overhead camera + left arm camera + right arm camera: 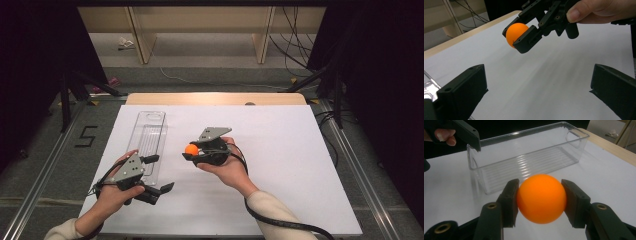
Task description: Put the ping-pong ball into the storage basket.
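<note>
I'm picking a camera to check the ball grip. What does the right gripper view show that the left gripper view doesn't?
Right gripper view alone: both pads pressed on the orange ball head-on, and the clear plastic bin behind it, nothing in it.
Left gripper view alone: the right claw from outside, carrying the ball above the white tabletop, with the left claw open.
Both share: the ball clamped, and the tabletop.

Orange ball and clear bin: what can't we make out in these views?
- Orange ball: its sides, right gripper view, covered by the right gripper's pads.
- Clear bin: near end, high view, behind the left gripper.
- Bin's near corner, right gripper view, behind a black jaw.
</note>
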